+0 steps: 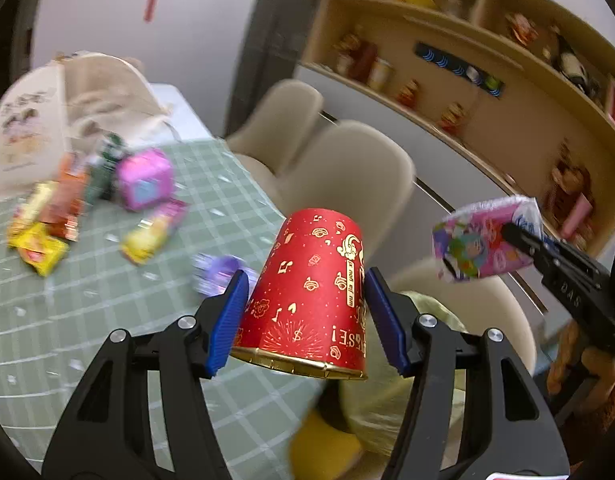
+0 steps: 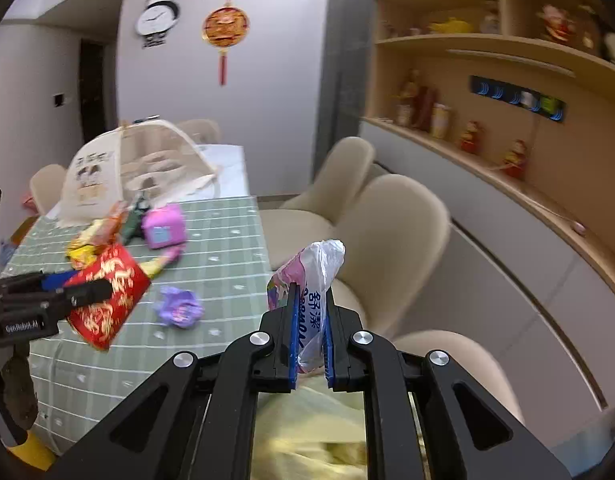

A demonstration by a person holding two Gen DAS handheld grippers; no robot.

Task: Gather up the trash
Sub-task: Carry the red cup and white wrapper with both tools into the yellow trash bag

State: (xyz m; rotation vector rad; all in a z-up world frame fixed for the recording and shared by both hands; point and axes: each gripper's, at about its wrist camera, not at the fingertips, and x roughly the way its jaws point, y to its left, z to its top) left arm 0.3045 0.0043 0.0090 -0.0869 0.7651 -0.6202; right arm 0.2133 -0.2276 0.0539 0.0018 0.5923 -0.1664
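Midway: left gripper (image 1: 307,296) clamped on red cup (image 1: 311,292), right gripper (image 2: 310,336) pinched on tissue pack (image 2: 307,276), both off table (image 1: 107,320) edge above yellow bag (image 2: 307,432); wrappers (image 1: 39,248), pink box (image 1: 145,178), purple scrap (image 2: 179,306) left on table

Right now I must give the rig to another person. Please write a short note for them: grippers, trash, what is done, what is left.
Left gripper: shut on the red paper cup, rim toward the camera.
Right gripper: shut on a tissue packet.
Both are held near the table edge, above the yellow bag; nothing dropped yet.
Left on the green tablecloth: purple wrapper, pink box, snack wrappers.
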